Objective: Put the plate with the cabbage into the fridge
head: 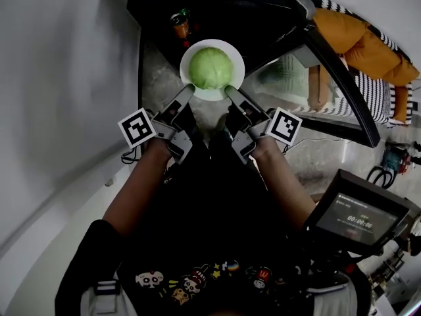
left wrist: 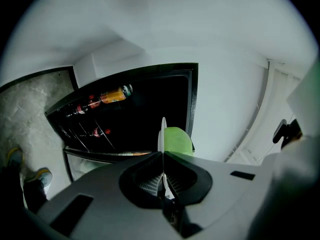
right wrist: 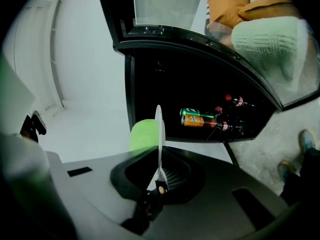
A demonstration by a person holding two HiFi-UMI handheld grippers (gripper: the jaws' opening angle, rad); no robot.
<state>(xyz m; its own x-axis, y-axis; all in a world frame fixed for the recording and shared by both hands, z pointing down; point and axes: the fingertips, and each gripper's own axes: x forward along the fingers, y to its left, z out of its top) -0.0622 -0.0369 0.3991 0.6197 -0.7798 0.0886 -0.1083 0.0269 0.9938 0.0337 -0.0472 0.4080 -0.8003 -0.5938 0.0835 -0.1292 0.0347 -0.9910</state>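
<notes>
**A:** Head view: left tongs (head: 189, 90) and right tongs (head: 230, 91) each clamped the round white plate's (head: 212, 95) near rim. It was held level and face-up before the open black fridge (head: 223, 15).

**B:** Left gripper view: rim edge-on. Right gripper view: same. It's round, so no long axis. Any tilt, and the pale green cabbage (head: 210, 68) could've rolled off!

L forearm (head: 141, 186) and R forearm (head: 287, 186) reach fwd side by side, elbows bent. L gripper (head: 188, 91) and R gripper (head: 230, 92) angle in toward each other. Each has its jaws pinched on the plate (head: 239, 59) rim, at opp. near edges.
</notes>
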